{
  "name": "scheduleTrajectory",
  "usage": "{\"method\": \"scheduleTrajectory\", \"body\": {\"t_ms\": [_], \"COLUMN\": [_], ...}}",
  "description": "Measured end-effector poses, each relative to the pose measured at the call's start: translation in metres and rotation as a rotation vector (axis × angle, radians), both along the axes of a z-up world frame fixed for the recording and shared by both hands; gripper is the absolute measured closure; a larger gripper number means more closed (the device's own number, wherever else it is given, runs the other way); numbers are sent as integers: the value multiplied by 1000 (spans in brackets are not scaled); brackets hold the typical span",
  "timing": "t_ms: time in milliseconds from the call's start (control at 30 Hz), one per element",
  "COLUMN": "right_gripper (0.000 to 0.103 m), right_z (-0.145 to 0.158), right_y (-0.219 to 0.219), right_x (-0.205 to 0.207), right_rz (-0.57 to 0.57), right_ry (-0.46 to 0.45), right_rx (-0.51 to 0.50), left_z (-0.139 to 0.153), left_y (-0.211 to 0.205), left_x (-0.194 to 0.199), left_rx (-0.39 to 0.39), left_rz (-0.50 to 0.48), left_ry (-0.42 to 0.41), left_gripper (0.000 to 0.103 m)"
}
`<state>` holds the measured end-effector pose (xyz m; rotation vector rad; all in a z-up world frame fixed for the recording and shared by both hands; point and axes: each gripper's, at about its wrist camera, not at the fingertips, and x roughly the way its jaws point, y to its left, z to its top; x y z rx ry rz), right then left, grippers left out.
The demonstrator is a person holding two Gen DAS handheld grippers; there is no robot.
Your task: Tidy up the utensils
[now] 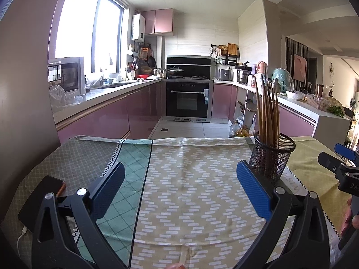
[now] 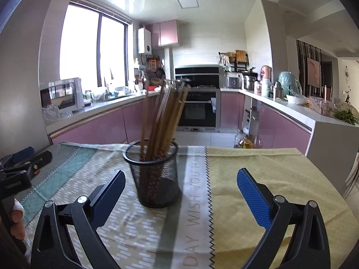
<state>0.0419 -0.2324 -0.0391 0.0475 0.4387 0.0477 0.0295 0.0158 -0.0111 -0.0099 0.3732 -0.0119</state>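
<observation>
A black mesh holder [image 2: 154,179] stands upright on the patterned tablecloth [image 2: 258,179] and holds several brown wooden chopsticks [image 2: 165,116], leaning slightly right. In the left wrist view the holder [image 1: 272,157] and chopsticks [image 1: 267,109] sit just beyond my right finger. My left gripper [image 1: 180,174] is open and empty over the cloth [image 1: 190,179]. My right gripper [image 2: 180,179] is open and empty, with the holder between its fingers, nearer the left one and a little ahead. Each gripper shows at the other view's edge, the right gripper [image 1: 336,159] and the left gripper [image 2: 20,163].
A dark phone [image 1: 42,192] with a white cable lies on the cloth at the left. Beyond the table's far edge are oil bottles [image 1: 239,130] on the floor, pink kitchen cabinets, an oven [image 1: 187,98] and crowded counters.
</observation>
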Motion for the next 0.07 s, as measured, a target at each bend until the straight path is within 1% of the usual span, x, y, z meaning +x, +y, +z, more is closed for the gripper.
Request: {"method": "scheduleTrajectory", "body": {"t_ms": [67], "right_gripper": [7], "right_z": [-14], "right_y": [-28], "right_x": [18], "right_rz": [-60], "right_ry": [126], "right_rx": [-14], "left_z": [-3], "left_y": [7], "left_x": [5], "left_rx": [-5], "left_rz": [11], "left_ry": [32], "left_gripper": [5]}}
